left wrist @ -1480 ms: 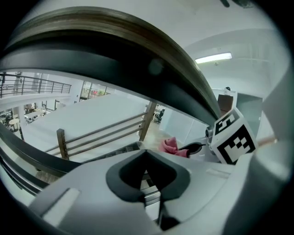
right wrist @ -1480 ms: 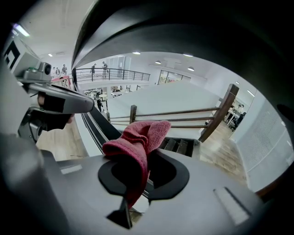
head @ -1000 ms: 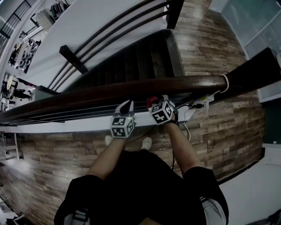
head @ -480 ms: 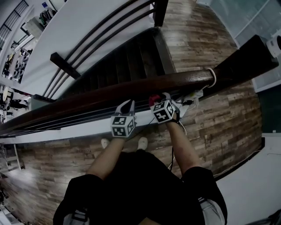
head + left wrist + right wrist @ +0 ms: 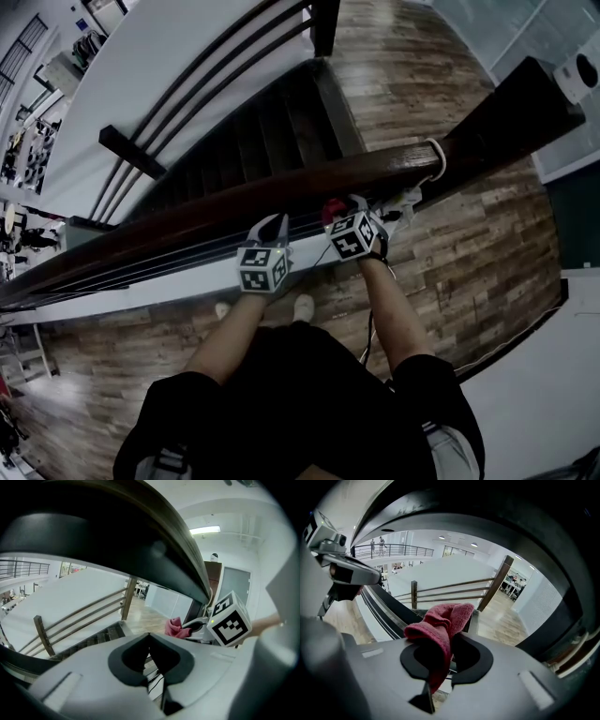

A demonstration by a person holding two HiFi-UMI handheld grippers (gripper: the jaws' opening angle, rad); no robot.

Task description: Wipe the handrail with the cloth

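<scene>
The right gripper (image 5: pixel 451 640) has its jaws pinched tight on a crumpled red terry cloth (image 5: pixel 440 620), leaving a soft wad bunched out past the fingertips. That seems to be the point of the hold: the fabric, not the hard plastic, is what would meet the wood. It is carried at the near, lower edge of the long dark polished wooden handrail (image 5: pixel 281 194), whose rounded underside arches close over the wad in the right gripper view. Whether the cloth actually touches the handrail I cannot tell. The left gripper (image 5: pixel 150 638) hangs beside it under the same rail, jaws closed together on nothing, apparently kept out of the way rather than steadying anything. For a wiping pass, the handrail runs unbroken a long way toward the person's left, so that direction looks open. To the right the room ends soon: a white cord (image 5: pixel 437 161) loops round the rail just before the dark square wooden post (image 5: pixel 511 108), and the cloth could snag there. Thin dark bars (image 5: pixel 141 270) run parallel just below the rail, near both grippers, leaving little slack underneath. Beyond the rail the dark staircase (image 5: pixel 267 141) drops away, so a dropped cloth would likely fall out of reach.
</scene>
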